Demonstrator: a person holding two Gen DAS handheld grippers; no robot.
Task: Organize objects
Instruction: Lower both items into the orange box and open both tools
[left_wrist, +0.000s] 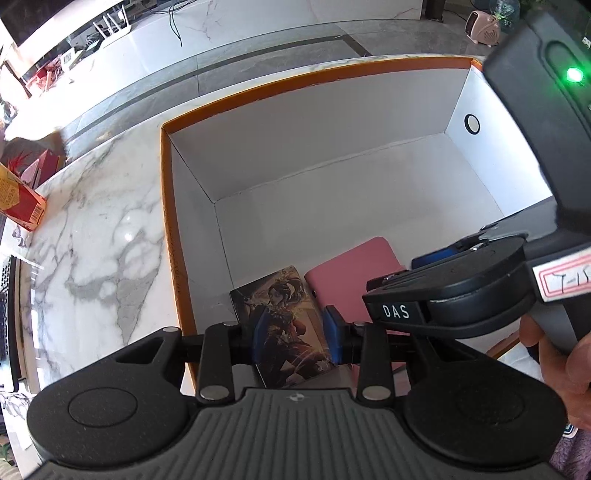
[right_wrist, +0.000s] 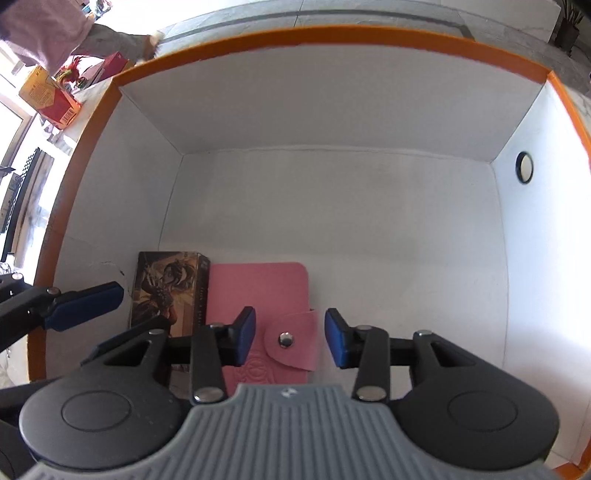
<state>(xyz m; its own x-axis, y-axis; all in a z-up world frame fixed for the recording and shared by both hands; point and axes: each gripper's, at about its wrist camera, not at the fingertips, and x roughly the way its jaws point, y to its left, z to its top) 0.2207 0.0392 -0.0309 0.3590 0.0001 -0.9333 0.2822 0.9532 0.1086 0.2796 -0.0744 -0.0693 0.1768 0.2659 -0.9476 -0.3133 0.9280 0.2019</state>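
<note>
A large open cardboard box (right_wrist: 332, 37), orange outside and white inside, holds two flat items on its floor near the front-left corner: a dark illustrated card box (right_wrist: 166, 284) and, touching its right side, a pink snap-buttoned wallet (right_wrist: 258, 291).

Right gripper (left_wrist: 436, 266) hides pink wallet's (left_wrist: 354, 273) right side

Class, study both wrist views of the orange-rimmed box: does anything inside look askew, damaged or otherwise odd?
Little stands out. The illustrated card box and pink wallet lie flat, side by side, against the box's near left corner. One oddity: a small crack or scuff mark on the left inner wall, beside the card box.
</note>
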